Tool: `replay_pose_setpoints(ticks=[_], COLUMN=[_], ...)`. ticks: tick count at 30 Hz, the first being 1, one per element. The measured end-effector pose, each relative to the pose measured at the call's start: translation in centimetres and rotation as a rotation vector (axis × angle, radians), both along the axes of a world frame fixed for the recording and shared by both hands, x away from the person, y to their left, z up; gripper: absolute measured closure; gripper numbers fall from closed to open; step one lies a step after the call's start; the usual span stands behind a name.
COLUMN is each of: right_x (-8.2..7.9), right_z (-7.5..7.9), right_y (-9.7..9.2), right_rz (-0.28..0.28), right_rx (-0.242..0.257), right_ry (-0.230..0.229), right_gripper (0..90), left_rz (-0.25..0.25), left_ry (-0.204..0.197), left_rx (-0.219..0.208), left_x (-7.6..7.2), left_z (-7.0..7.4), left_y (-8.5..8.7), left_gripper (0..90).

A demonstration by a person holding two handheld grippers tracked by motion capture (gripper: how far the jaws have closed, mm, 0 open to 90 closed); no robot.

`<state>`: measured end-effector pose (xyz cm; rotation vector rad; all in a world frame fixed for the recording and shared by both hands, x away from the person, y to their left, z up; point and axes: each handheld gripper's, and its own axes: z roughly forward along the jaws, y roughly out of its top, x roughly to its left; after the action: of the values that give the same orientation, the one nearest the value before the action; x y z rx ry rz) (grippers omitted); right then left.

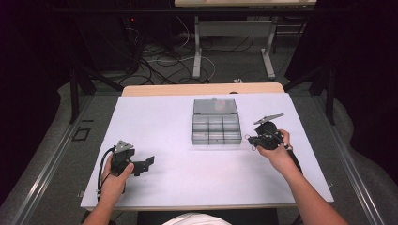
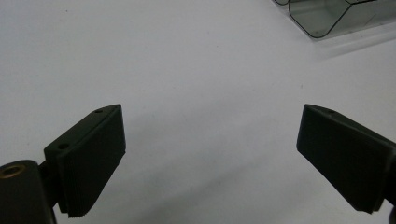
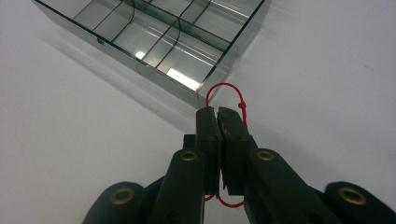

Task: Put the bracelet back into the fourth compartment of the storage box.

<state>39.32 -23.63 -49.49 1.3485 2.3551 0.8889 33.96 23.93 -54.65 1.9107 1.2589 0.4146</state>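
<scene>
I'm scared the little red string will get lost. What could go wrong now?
The right gripper pinches only a small part of the thin red string loop, so the loop might slip free. It hangs right at the corner of the clear compartment box, so it could snag on the wall or drop outside the box. The left gripper is open and far off, so the box might slide if bumped.

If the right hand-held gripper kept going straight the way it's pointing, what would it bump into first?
Probably the near corner of the clear compartment box. The right hand-held gripper, shut on a red string loop, points right at it, though the gap is hard to judge.
</scene>
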Motion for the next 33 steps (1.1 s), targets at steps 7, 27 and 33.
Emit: replay_pose_setpoints(ticks=[7,27,33], right_x=[0.2,1.2,1.6], right_z=[0.5,2.4,2.7], right_y=[0.6,2.8,3.8], right_rz=[0.011,0.064,0.085], right_rx=[-0.003,0.014,0.01], right_ry=[-0.013,-0.066,-0.077], right_gripper=[88.0,88.0,88.0], left_rz=[-0.008,-0.008,-0.006], left_ry=[0.002,0.002,0.003], left_rx=[0.012,0.011,0.011], left_x=[0.0,0.0,0.0], left_z=[0.1,0.0,0.1], left_y=[0.1,0.2,0.2], left_gripper=[8.4,8.4,8.4])
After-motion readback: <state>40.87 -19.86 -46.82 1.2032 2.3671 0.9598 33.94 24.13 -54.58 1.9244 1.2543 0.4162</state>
